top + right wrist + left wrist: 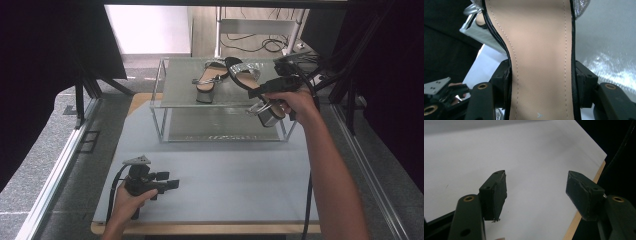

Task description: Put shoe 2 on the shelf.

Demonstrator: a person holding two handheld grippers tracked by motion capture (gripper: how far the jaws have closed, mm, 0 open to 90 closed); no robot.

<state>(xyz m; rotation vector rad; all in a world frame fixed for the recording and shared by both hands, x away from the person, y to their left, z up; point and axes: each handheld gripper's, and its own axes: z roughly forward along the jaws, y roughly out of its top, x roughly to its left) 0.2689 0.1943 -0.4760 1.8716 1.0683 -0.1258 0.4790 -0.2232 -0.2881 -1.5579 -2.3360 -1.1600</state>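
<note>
The right gripper [265, 92] is clamped across the waist of a heeled sandal [247, 80], its pads pressing the sole's edges from either side; in the right gripper view the tan insole [541, 57] runs straight up between the jaws. The sandal hangs in the air at the right end of the rack's top shelf [175, 87], toe over the shelf, block heel [267, 117] beyond the shelf's front edge; its mate [210, 79] lies on that shelf, just beside it. The left gripper [172, 184] rests low over the white table [225, 180], jaws wide apart with nothing between them. The shoe looks light and the sole stiff enough to bear a sideways pinch; the smooth edges might slip, and the heel's weight would tip it, so the narrow waist near the heel seems the sound place to hold; the glittery strap [250, 67] is soft and poor for gripping.
</note>
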